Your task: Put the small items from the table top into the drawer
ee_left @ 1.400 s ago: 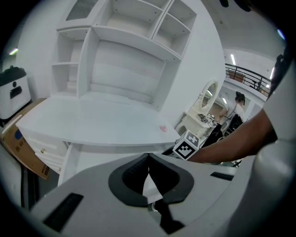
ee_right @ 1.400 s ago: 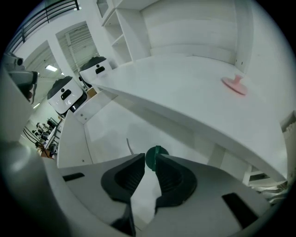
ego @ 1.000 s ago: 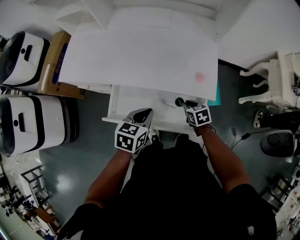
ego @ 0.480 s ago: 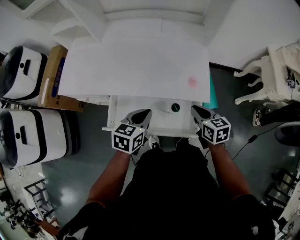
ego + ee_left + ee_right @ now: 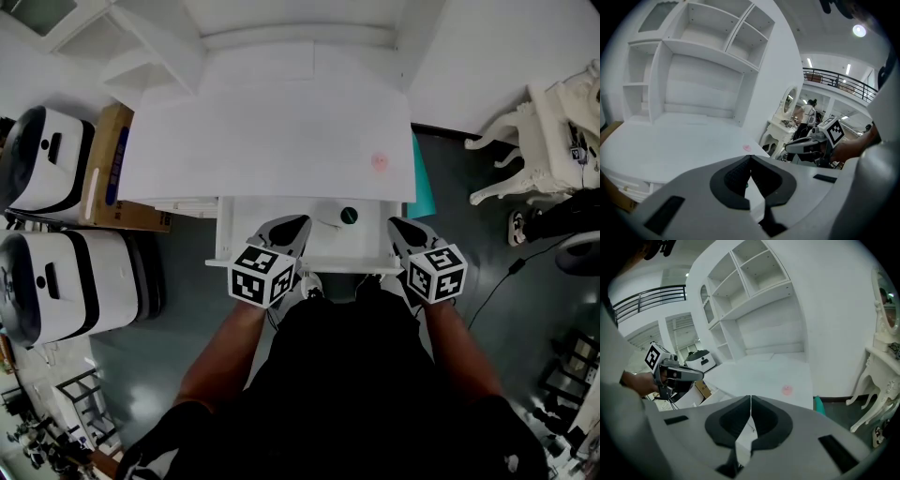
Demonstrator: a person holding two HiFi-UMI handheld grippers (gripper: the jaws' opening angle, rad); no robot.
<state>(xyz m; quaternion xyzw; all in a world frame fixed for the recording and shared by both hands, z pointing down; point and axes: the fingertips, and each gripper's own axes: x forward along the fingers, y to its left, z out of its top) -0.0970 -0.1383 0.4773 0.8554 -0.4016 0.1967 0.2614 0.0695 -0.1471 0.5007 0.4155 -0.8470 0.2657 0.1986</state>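
Bright, even indoor light. White table top [image 5: 272, 122] nearly overexposed, little surface detail. Ceiling lamp [image 5: 858, 30] flares in the left gripper view. Both gripper views strongly fisheye: black vignette at corners, shelves [image 5: 708, 42] bowed, near foreground soft. Head view sharp; dark clothing [image 5: 356, 375] underexposed.

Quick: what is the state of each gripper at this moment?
Left gripper: closed, jaws together, holding nothing.
Right gripper: closed, jaws together, holding nothing.
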